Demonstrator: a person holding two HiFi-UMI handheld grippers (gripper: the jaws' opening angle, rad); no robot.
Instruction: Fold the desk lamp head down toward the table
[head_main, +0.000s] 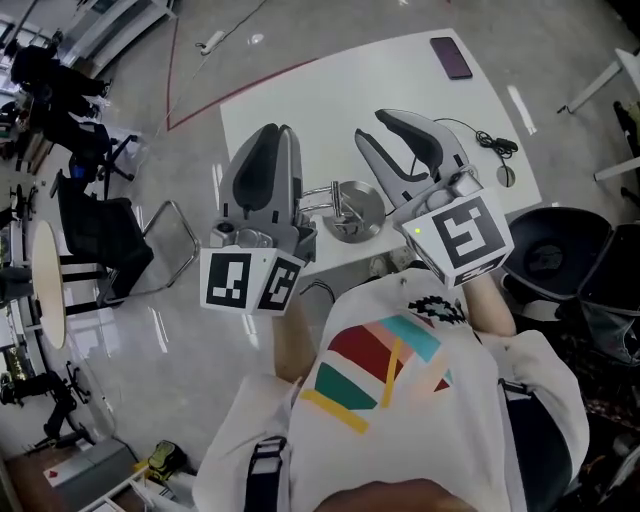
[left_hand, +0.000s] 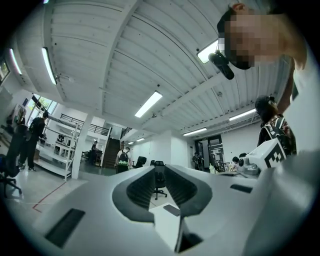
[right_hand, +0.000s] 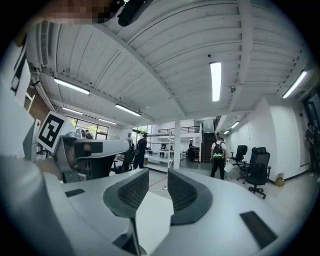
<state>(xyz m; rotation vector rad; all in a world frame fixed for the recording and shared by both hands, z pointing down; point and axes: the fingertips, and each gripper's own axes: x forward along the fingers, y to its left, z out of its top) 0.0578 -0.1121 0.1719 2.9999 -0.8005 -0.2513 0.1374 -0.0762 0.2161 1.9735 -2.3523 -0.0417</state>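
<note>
Left gripper (head_main: 272, 135) and right gripper (head_main: 368, 124) are both held up over the bench (head_main: 330, 90), aimed level into the room. Fingers clenched on both, nothing between them. Desk lamp (head_main: 358, 212) sits on the bench below, between them and untouched. It's mostly hidden, so head angle is unclear.

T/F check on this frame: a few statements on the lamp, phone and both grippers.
1. A dark phone lies on the white table. True.
2. The left gripper is clamped on the lamp. False: nothing sits between its jaws.
3. The right gripper holds nothing. True.
4. The phone lies right beside the lamp. False: it lies at the table's far corner, well apart from the lamp.
</note>
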